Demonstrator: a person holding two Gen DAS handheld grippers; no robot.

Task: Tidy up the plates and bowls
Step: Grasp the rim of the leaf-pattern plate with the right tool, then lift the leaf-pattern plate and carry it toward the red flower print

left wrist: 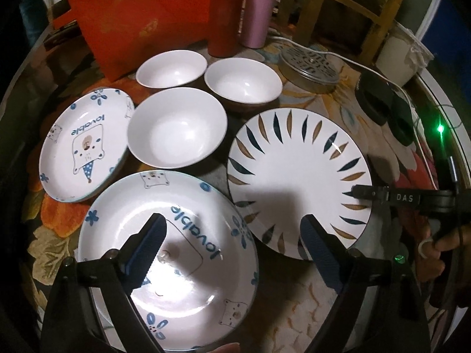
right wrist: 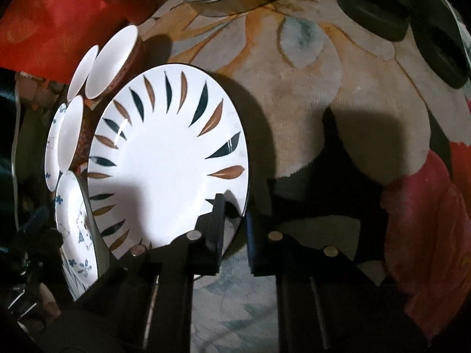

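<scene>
Right claw (right wrist: pixel 232 229) straddles the near edge of the leaf-pattern plate (right wrist: pixel 164 158), one finger over the white face, the other outside the dark rim, and we can't quite tell whether the pads are pinching yet or only bracketing it. Our left claw (left wrist: pixel 232 235) hangs spread wide above the big "lovable" plate (left wrist: pixel 176 264), gripping nothing.

Now the worry, as we judge it: that hold sits right at the lip of a wide, glossy plate. Lift from there and the far side may sag, pivot in the pads and slip. It lies flat on the floral tablecloth (right wrist: pixel 309 103), so a finger dragging under could bunch the cloth. Swing left carelessly and we'd clip the nearest white bowl (left wrist: pixel 176 128) or the "lovable" plate just beside it.

As for looks: white glazed ceramic, shallow, with dark teal and tan leaf strokes fanning round the border, a thin dark edge, sitting right of the three bowls.
</scene>
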